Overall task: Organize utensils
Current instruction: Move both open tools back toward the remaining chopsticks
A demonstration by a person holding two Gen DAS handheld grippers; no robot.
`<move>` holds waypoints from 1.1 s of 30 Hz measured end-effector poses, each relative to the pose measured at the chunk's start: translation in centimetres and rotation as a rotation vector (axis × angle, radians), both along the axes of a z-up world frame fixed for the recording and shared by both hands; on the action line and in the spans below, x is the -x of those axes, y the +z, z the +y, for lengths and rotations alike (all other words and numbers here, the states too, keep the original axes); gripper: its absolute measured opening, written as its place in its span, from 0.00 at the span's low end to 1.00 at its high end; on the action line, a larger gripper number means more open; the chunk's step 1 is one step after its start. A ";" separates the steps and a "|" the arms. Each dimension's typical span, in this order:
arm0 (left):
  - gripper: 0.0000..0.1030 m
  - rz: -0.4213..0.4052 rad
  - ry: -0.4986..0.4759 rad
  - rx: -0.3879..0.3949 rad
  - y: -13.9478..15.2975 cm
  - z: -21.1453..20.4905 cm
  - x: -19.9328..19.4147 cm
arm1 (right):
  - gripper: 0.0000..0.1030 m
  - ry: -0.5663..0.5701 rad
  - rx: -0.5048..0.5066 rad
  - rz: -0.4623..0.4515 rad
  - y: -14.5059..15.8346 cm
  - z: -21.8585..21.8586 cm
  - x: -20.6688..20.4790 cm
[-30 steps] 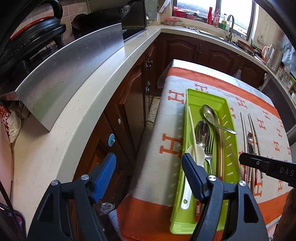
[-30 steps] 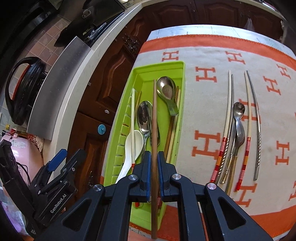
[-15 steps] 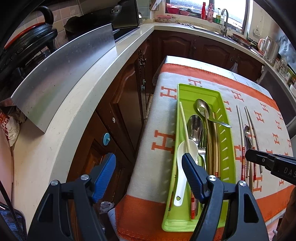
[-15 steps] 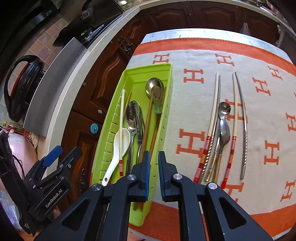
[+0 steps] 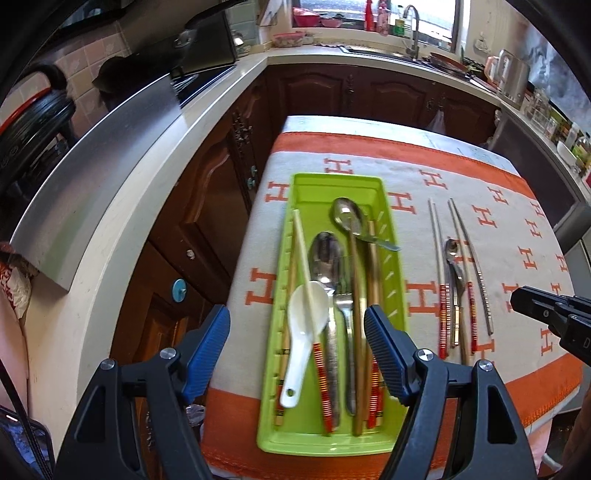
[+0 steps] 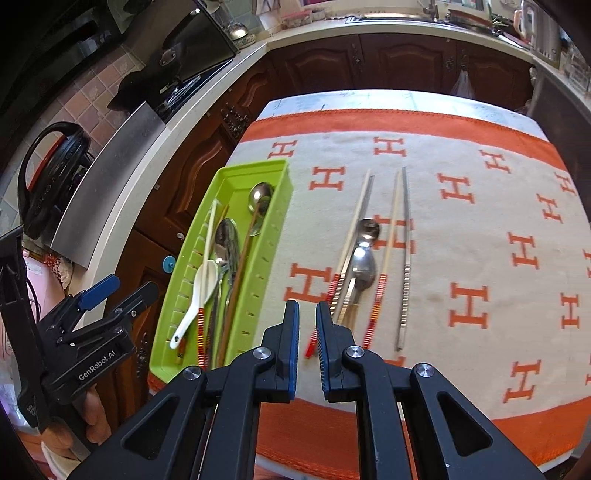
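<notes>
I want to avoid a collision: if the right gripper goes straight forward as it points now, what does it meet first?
Probably the red-banded end of a chopstick lying on the cloth, seen between the tips of the open right gripper. Depth is unclear, so it may reach the cloth first.

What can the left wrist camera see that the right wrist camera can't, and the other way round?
Only the left wrist view shows the sink faucet by the window and the left tool up close, wide open. Only the right wrist view shows the hand gripping the left tool, and the right tool up close, slightly open and empty. Both show the green tray of utensils, the white spoon inside, and loose chopsticks on the orange cloth.
</notes>
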State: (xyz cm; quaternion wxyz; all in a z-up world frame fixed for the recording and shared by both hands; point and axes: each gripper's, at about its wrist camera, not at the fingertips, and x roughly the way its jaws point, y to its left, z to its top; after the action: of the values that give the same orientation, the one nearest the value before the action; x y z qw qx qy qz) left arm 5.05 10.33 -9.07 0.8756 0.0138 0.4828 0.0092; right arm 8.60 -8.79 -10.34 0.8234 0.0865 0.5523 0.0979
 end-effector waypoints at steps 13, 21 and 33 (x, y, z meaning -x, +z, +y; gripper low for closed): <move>0.73 0.036 -0.127 -0.024 0.6 -8.6 -2.5 | 0.15 -0.110 -0.015 -0.035 0.5 -9.4 1.7; 0.62 0.083 -0.197 -0.046 -1.9 -13.0 -5.2 | 0.16 -0.136 -0.050 0.020 -2.7 -12.4 1.2; 0.17 0.216 -0.245 -0.072 -7.5 -15.9 -9.0 | 0.16 -0.093 -0.087 0.085 -7.1 -12.5 -1.7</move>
State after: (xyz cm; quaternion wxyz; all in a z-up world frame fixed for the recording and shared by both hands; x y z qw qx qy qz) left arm 14.02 -5.52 -16.61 0.8121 0.1047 0.5682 -0.0817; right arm 10.29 -21.25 -17.48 0.7982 0.1519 0.5775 0.0798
